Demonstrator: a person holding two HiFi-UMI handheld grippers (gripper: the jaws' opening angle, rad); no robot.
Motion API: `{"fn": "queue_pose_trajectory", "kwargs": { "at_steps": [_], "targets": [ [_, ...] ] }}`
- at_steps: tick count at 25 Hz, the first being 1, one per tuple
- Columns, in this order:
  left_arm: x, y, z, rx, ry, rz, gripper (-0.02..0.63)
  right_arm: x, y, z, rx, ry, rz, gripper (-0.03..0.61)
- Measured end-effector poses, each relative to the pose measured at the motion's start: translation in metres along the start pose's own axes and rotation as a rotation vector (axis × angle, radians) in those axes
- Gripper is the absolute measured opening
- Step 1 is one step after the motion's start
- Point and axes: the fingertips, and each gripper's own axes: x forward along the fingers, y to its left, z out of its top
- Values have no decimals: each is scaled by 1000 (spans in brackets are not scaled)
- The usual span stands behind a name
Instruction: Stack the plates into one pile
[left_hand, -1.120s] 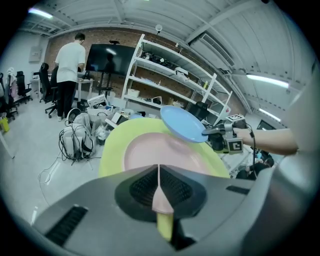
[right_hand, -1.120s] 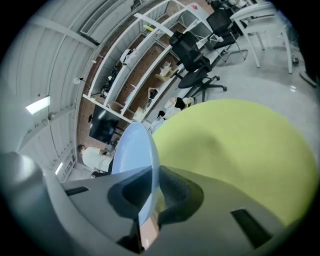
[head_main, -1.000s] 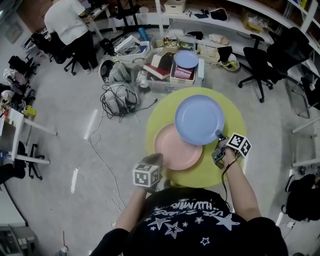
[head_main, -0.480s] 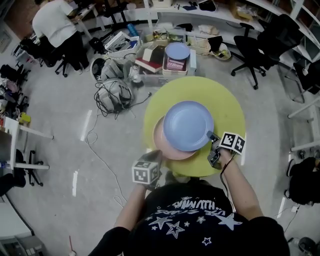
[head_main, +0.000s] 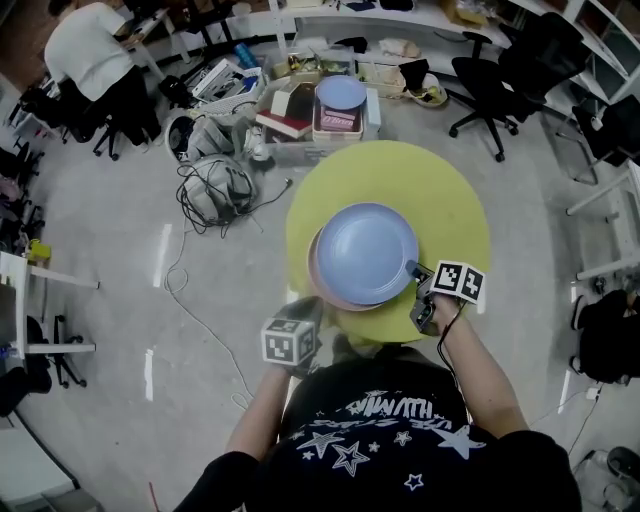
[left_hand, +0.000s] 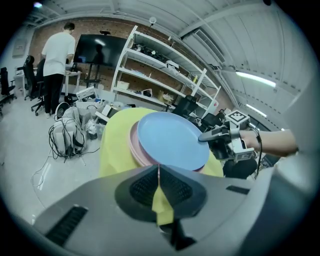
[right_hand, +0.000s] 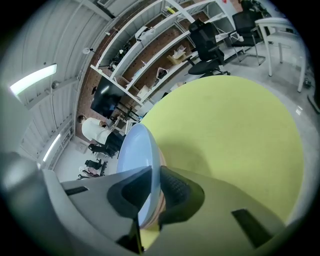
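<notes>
Only 2 plates are on the round yellow table (head_main: 400, 175), and the pink plate (head_main: 314, 268) serves as the base of the pile. The blue plate (head_main: 366, 252) lies directly over the pink plate and covers nearly all of it. Only a thin pink crescent shows along the side toward the left gripper and the person.

The right gripper (head_main: 412, 270) is at the pink plate's near right edge. Its jaws are closed down to a narrow gap on the blue plate's rim, which runs between the pads in the right gripper view.

The left gripper (head_main: 308, 308) sits just off the pink plate's near left edge. Its jaws are pressed together with nothing between them.

The stacking looks almost finished, since the blue plate is lined up and at, or very nearly at, rest on the pink plate. I cannot tell whether it has fully settled. What remains is to let go of the rim and draw the right gripper away from the pink plate without dragging the blue one off centre.
</notes>
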Motion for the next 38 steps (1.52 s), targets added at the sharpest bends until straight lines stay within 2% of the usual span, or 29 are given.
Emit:
{"fn": "queue_pose_trajectory", "kwargs": {
  "at_steps": [9,18,27,38],
  "targets": [
    [1,12,-7,21,28,-37,20,-2,2,-13,-21,-27,-18,54],
    [3,18,-8,9,25,-6,20,0,14,-23,-219,43,-5,83],
    [-5,-13,-7,-10,11,38,20,-5,20,-33,-328,105,54,132],
    [-9,-56,-23,1,-6,70,20,-38,-5,-37,-315,97,99,137]
  ]
}}
